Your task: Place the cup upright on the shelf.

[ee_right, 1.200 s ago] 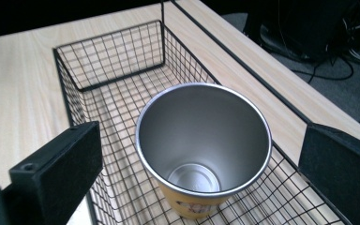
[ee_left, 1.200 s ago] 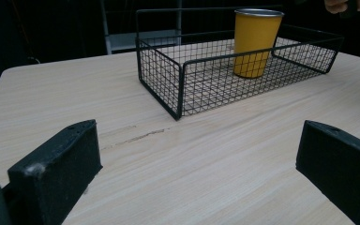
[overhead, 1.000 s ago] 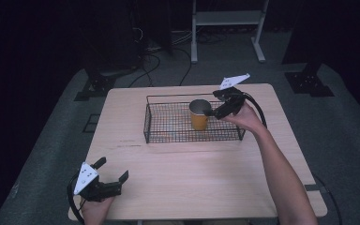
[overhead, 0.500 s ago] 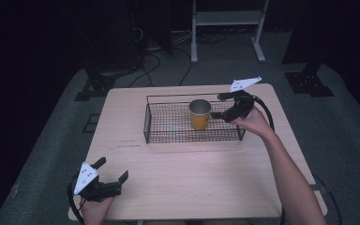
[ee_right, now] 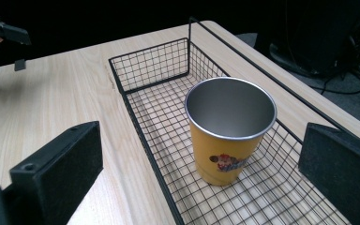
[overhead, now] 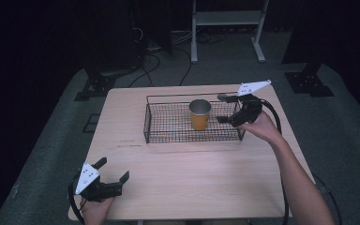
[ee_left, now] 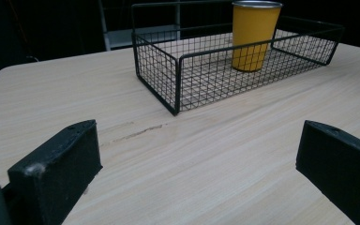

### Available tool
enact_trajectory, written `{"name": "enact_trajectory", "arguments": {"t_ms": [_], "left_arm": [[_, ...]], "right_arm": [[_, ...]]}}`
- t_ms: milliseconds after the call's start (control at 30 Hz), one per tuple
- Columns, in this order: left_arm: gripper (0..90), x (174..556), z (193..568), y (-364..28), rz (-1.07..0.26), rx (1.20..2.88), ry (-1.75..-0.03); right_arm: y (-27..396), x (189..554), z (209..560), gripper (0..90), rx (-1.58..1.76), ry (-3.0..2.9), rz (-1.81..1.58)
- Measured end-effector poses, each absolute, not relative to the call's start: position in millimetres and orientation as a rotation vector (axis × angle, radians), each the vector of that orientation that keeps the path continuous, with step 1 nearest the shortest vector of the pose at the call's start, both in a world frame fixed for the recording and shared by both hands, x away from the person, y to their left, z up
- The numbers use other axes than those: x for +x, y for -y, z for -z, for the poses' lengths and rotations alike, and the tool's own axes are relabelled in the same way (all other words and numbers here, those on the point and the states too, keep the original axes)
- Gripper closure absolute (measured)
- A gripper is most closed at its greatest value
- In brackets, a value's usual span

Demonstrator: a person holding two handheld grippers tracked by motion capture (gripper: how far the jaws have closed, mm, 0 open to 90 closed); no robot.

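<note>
Yellow cup (overhead: 199,114) upright inside wire basket (overhead: 168,133). Right gripper (overhead: 226,109) just beside, jaws apart, empty; probably releasing or reaching. Left gripper (overhead: 113,170) idle near-left, jaws apart.

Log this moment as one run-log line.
cup: upright in wire basket | right gripper: open, beside cup | left gripper: open, near table edge

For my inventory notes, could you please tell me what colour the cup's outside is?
Yellow-orange, with a small printed picture, on the metal-lined cup; the right gripper view shows it best.
</note>
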State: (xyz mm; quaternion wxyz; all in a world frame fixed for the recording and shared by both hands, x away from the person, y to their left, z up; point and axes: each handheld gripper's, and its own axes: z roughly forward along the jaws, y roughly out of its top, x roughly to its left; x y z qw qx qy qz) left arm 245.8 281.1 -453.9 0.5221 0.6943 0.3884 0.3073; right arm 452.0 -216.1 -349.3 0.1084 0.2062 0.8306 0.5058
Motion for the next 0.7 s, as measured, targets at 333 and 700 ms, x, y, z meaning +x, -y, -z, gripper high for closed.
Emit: {"name": "enact_trajectory", "arguments": {"t_ms": [333,700], "left_arm": [[0.0,246,454,-282,-0.737,1.659,-0.932],[0.0,245,454,-282,-0.741,1.656,-0.932]], "right_arm": [[238,437,355,0.0,0.656,-2.417,-1.507],[246,430,360,0.0,0.673,-2.42,-1.507]]}}
